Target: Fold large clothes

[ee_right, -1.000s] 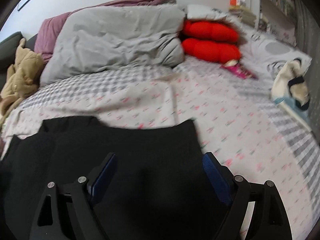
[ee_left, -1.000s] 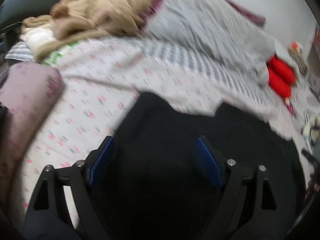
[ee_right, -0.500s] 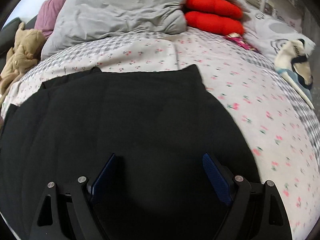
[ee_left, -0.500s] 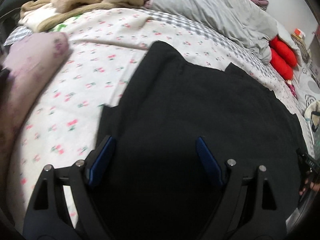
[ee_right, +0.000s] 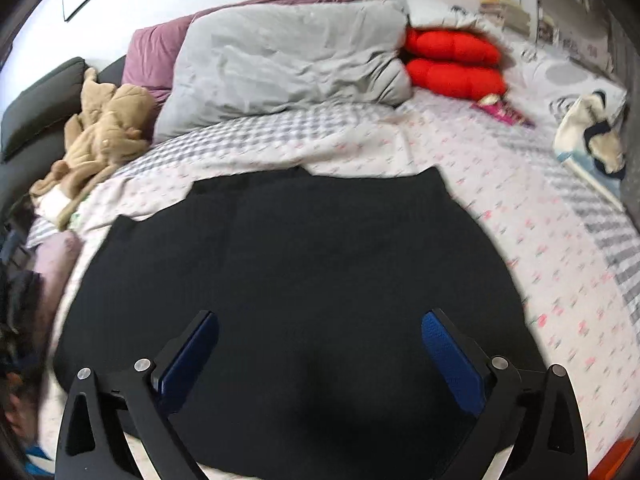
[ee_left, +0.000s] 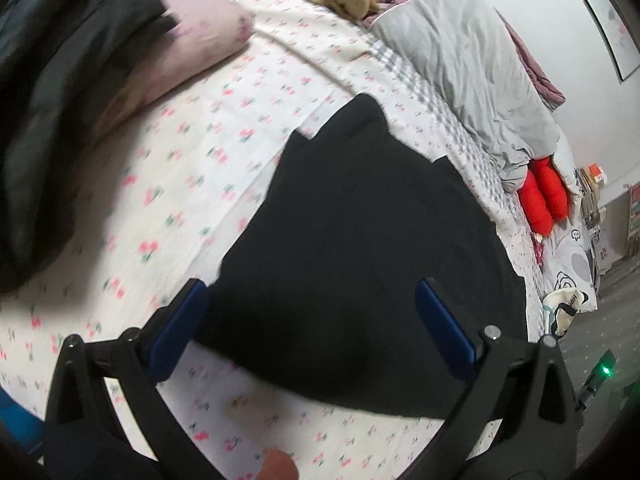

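Left wrist view: left gripper (ee_left: 310, 326), fingers spread wide, empty; black garment (ee_left: 372, 248) flat on the floral bed sheet (ee_left: 168, 208), beyond and between them.

Right wrist view: right gripper (ee_right: 320, 354), fingers parted, empty; black garment (ee_right: 304, 264) spread beneath and ahead.

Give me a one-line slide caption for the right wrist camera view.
Open right claw poised over a black garment spread flat on the floral bedsheet.

The left tongs (ee_left: 308, 320) have swung to the side, so the black cloth (ee_left: 360, 240) now sits off to their right.
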The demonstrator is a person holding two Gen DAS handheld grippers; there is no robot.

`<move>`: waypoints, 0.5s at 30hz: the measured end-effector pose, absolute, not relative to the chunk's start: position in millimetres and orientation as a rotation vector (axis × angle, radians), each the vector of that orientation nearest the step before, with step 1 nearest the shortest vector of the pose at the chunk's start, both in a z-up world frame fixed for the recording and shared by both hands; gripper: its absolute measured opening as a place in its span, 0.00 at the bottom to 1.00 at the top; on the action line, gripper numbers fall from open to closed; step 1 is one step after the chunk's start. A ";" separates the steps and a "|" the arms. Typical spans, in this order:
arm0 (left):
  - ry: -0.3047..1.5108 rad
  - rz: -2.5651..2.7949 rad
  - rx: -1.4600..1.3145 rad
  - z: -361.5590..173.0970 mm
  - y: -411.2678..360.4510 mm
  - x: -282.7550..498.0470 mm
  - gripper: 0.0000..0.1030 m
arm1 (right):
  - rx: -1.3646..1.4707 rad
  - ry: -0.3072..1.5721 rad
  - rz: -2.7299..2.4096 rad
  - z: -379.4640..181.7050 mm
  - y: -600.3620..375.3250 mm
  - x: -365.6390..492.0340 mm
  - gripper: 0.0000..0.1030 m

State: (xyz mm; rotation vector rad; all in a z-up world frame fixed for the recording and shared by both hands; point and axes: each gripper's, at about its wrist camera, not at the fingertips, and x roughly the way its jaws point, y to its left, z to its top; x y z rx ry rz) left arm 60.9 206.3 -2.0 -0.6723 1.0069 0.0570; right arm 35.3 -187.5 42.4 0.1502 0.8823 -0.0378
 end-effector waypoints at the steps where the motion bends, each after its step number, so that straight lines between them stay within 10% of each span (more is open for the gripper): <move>1: 1.015 0.061 -0.683 -5.4 208.0 56.9 1.00 | 0.167 0.889 -0.021 41.4 -184.4 37.3 0.99; 15: 1.092 0.044 -0.998 -62.6 206.4 40.6 1.00 | 0.118 0.949 0.029 23.9 -148.5 35.5 0.99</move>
